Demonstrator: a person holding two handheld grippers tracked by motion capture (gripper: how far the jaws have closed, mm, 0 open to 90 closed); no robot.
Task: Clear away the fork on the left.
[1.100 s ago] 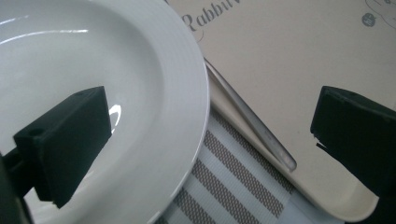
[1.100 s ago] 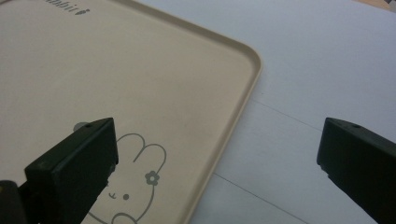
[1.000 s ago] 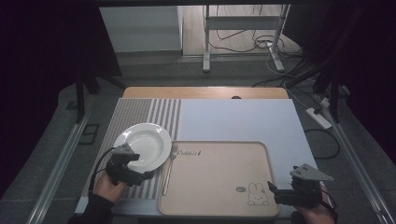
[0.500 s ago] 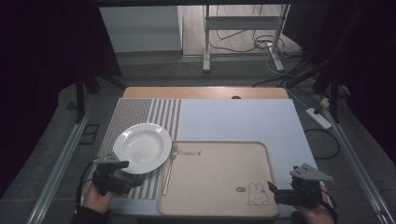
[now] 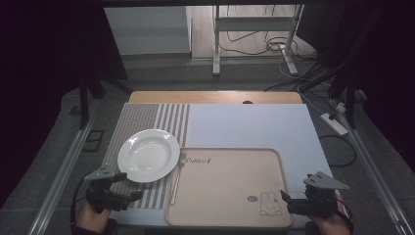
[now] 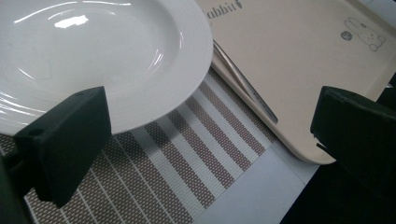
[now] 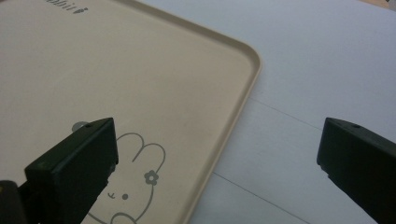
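Spanning the scene beneath both tools, the tabletop (image 5: 244, 122) is seen covered by a pale sheet, with every item laid flat upon it. A beige tray (image 5: 230, 186), printed with a small rabbit, is placed just ahead of the right tool (image 5: 284, 199) and to the right of the left tool (image 5: 138, 195); its rounded corner is seen between the right tool's jaws in the right gripper view, nothing being touched. A striped placemat (image 5: 147, 117) is spread ahead of and beneath the left tool, its near edge being shown below that tool's jaws in the left gripper view. A white plate (image 5: 149, 155) is set on the placemat, just ahead of the left tool and slightly toward its left jaw, apart from it. A slim piece of metal cutlery (image 5: 176, 176) is laid between plate and tray, ahead of the left tool; its exact kind cannot be made out. Both tools are held low at the near edge of the tabletop, each in a hand, with jaws spread wide and nothing gripped between them.
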